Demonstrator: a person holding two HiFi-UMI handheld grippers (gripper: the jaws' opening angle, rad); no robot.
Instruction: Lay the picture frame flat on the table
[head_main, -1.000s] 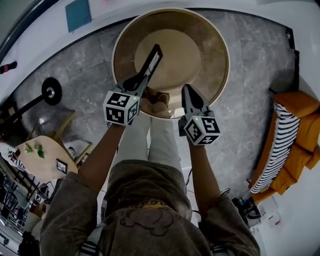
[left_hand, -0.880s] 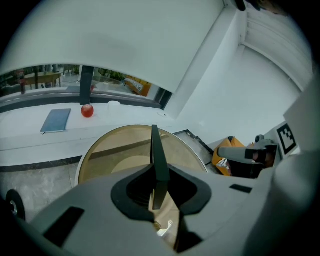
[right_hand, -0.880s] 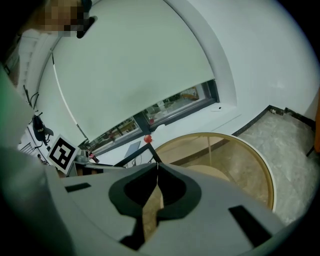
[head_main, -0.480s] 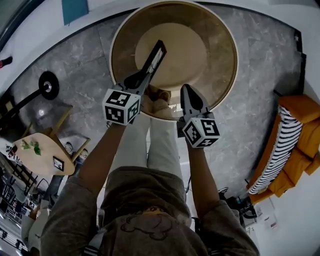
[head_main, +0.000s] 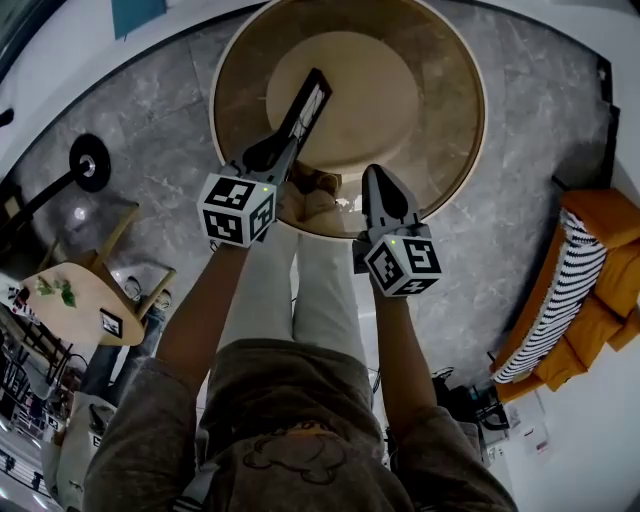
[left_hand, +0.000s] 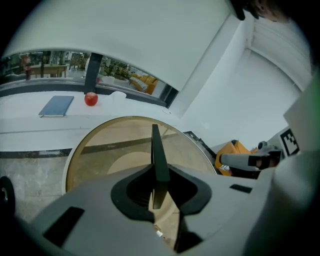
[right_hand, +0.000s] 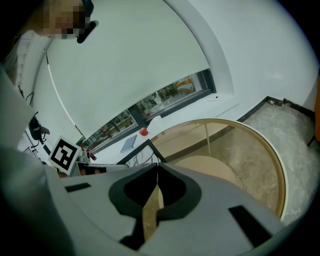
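Observation:
A black picture frame (head_main: 306, 108) stands on edge over the round glass-topped table (head_main: 465, 130), and my left gripper (head_main: 266, 156) is shut on its near end. In the left gripper view the frame (left_hand: 159, 157) shows edge-on as a thin dark bar rising between the jaws of my left gripper (left_hand: 159, 184), above the table (left_hand: 95, 150). My right gripper (head_main: 378, 182) hovers beside it over the table's near rim, shut with nothing in it. From the right gripper view the jaws of the right gripper (right_hand: 156, 172) meet, and the frame (right_hand: 146, 146) is at the left.
An orange sofa with a striped cushion (head_main: 585, 270) is on the right. A small wooden table with chairs (head_main: 70, 300) and a black round stand (head_main: 88, 165) sit on the left floor. On the far white ledge lie a red apple (left_hand: 90, 99) and a blue book (left_hand: 56, 105).
Both grippers have sunk a little toward the table, the left one still gripping the frame. The table fills more of the head view.

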